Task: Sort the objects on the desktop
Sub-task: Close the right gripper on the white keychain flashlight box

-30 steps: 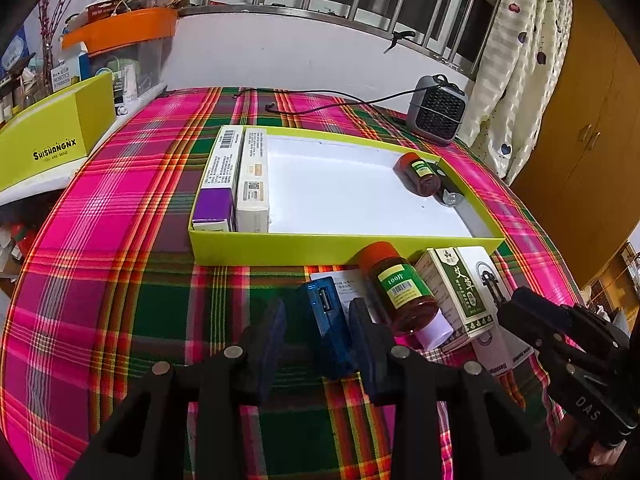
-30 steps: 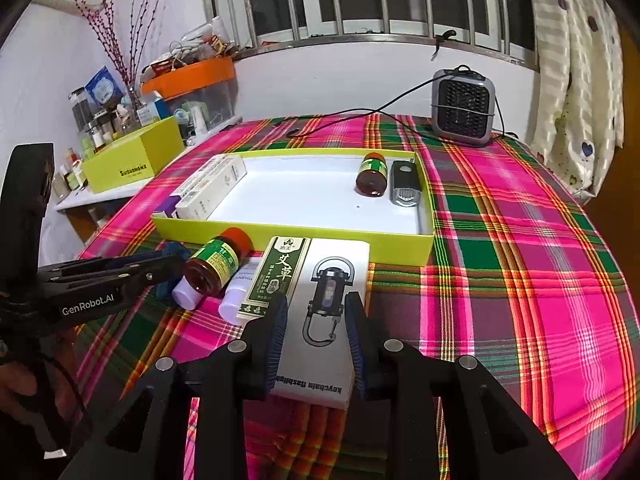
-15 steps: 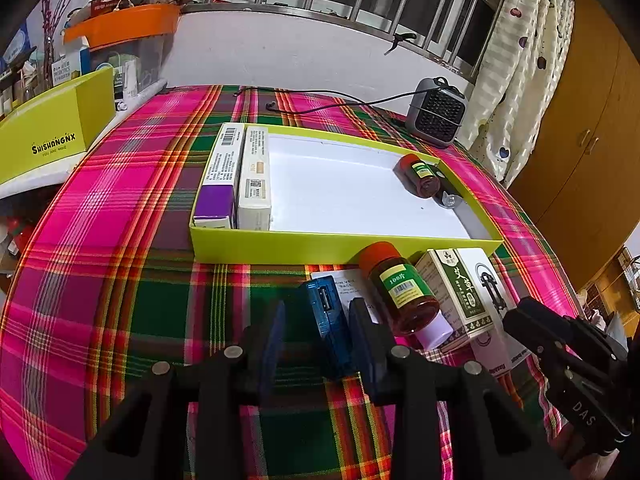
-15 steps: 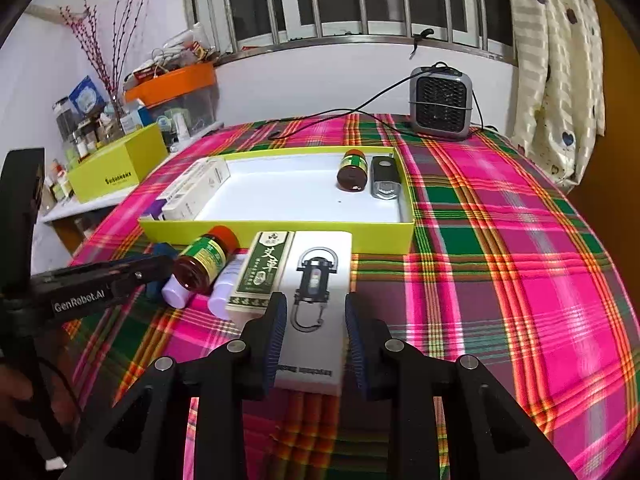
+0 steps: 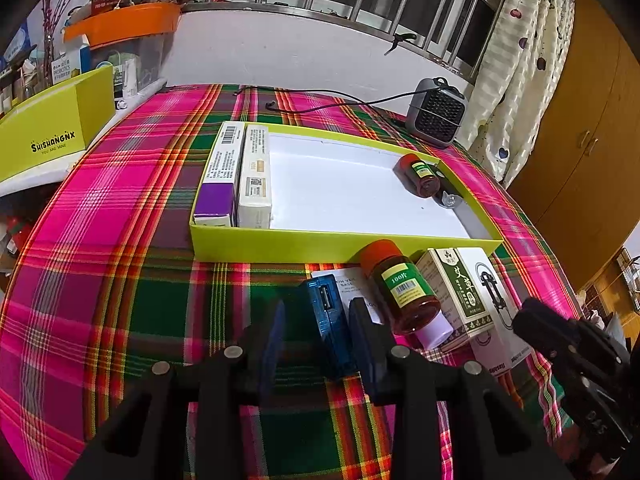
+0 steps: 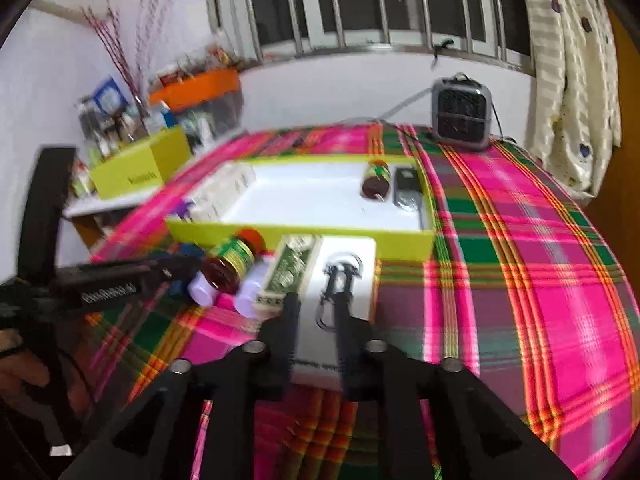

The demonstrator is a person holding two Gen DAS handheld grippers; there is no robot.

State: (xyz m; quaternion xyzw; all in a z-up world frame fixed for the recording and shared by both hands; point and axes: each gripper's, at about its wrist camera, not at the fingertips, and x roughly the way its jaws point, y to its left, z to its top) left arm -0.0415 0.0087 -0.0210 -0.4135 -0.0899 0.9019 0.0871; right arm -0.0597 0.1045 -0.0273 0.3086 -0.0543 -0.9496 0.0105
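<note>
My left gripper point(image 5: 316, 334) stands spread around the blue charger point(image 5: 328, 320), untouched: light, stiff, slick plastic, best pinched across its long flat sides.

Both wrist cameras look steeply down along their fingers, close above the plaid table point(image 5: 120, 280), sharing the yellow tray point(image 6: 304, 236).

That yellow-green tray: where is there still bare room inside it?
The tray has a wide bare white floor between the two long boxes at its left wall and the small brown bottle at its right. Crowded: the tablecloth just before its near wall, around the big brown bottle.
</note>
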